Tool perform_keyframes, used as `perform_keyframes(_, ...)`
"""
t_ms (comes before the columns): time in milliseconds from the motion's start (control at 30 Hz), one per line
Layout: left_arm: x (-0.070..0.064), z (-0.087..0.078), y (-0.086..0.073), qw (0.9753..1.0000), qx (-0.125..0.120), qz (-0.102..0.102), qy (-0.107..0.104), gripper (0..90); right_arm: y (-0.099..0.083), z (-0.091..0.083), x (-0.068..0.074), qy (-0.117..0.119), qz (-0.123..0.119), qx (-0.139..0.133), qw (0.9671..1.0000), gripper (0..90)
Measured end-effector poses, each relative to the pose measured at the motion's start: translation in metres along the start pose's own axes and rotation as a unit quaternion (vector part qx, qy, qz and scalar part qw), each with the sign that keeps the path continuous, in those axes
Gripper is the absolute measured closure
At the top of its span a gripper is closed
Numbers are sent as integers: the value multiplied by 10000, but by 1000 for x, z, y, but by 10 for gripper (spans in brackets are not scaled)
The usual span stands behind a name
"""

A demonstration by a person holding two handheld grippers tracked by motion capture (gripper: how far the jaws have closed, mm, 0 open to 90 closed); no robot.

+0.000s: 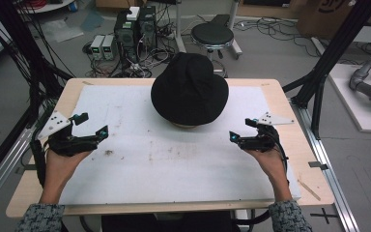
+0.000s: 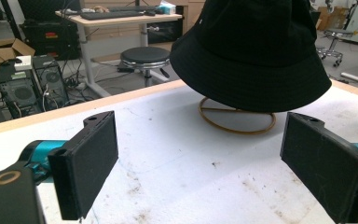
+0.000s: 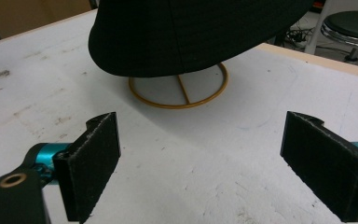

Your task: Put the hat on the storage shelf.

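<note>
A black bucket hat (image 1: 189, 89) sits on a stand with a gold ring base (image 1: 188, 125) at the middle back of the white mat (image 1: 174, 169). My left gripper (image 1: 93, 124) hovers to the hat's left, open and holding nothing. My right gripper (image 1: 241, 129) hovers to the hat's right, also open and holding nothing. In the left gripper view the hat (image 2: 251, 51) and its ring base (image 2: 237, 123) lie ahead of the spread jaws of the left gripper (image 2: 200, 130). The right gripper view has the hat (image 3: 186, 32) over the ring (image 3: 179, 91), beyond the right gripper (image 3: 200, 135).
The mat covers a wooden table (image 1: 290, 125) and carries dirt marks (image 1: 108, 152). Behind the table stand a round stool (image 1: 212, 35), computer boxes (image 1: 135, 29) and cables. Black frame posts (image 1: 328, 53) rise at both sides.
</note>
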State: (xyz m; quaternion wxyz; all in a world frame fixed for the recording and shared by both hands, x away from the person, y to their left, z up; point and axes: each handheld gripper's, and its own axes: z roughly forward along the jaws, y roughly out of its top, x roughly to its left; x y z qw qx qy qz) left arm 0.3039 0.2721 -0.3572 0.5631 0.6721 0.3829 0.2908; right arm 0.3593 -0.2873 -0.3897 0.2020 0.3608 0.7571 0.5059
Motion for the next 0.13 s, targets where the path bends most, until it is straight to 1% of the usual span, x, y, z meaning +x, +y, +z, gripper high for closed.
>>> perform_keyframes(67,1,0,-1,10000,-7,-18,1,115,0,-1,0,38,59,-19,10000,118)
perform_keyframes(133,1,0,-1,10000,-8,-15,3,115,0,-1,-1,26,38,-33,10000,117)
